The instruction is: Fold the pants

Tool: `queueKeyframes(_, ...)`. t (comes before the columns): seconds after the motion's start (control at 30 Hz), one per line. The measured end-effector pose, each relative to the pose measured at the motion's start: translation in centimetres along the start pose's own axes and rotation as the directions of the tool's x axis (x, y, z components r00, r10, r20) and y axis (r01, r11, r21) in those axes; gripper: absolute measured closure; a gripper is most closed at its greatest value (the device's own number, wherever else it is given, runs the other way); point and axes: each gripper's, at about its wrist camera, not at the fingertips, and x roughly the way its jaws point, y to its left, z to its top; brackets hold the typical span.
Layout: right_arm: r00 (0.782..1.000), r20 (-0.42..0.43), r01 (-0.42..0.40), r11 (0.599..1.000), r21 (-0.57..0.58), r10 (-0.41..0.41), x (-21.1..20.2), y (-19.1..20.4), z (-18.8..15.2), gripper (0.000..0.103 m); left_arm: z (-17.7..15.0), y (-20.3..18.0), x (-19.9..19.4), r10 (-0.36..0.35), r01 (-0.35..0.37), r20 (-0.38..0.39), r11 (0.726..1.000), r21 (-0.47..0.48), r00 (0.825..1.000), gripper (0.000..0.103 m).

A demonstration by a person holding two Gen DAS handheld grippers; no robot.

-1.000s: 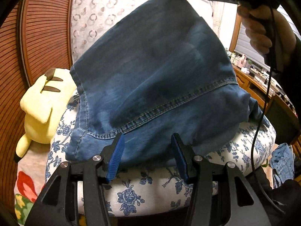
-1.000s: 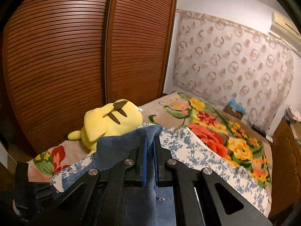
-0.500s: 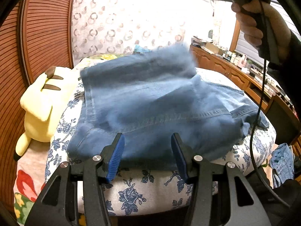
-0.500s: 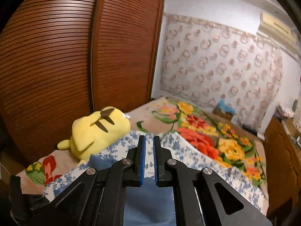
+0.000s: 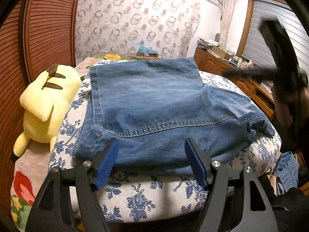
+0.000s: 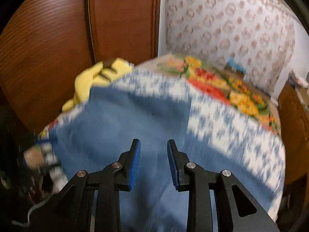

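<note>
The blue denim pants [image 5: 154, 106] lie folded over on a white cushion with blue flowers [image 5: 139, 199]. A folded leg layer covers the top; the waist part sticks out at the right. My left gripper [image 5: 151, 147] is open and empty, its blue pads at the near edge of the pants. My right gripper [image 6: 153, 145] is open and empty, held above the pants [image 6: 123, 127]; that view is blurred by motion. The right gripper also shows as a dark blur at the right of the left wrist view [image 5: 278, 73].
A yellow plush toy [image 5: 44, 104] lies left of the cushion against brown slatted wardrobe doors [image 5: 48, 29]. A flowered bedspread [image 6: 231, 89] lies behind. A wooden dresser [image 5: 241, 77] with clutter stands at the right. More denim [image 5: 285, 170] lies low at the right.
My right gripper held the pant leg up, let it go and opened; the leg dropped flat onto the pants. The right gripper swung down to the right. My left gripper stayed put.
</note>
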Motion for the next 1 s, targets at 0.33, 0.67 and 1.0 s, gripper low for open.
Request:
queueKeyframes(0.33,0.993,-0.106,-0.049,0.998,0.039,0.053,1.8,1.2,-5.1,0.074,-0.4,0.2,0.4,0.025,-0.025,-0.012,1.0,0.0,1.0,0.031)
queueKeyframes(0.67,0.993,-0.101,-0.066,0.998,0.019,0.068,1.1,1.9,-7.6,0.097,-0.2,0.5,0.2,0.031,-0.031,-0.006,1.0,-0.002,1.0,0.031)
queueKeyframes(1.0,0.981,-0.129,-0.14,0.99,0.029,0.143,-2.7,3.3,-10.4,0.098,0.1,1.4,-0.3,0.042,-0.042,0.011,0.999,-0.017,0.999,0.031)
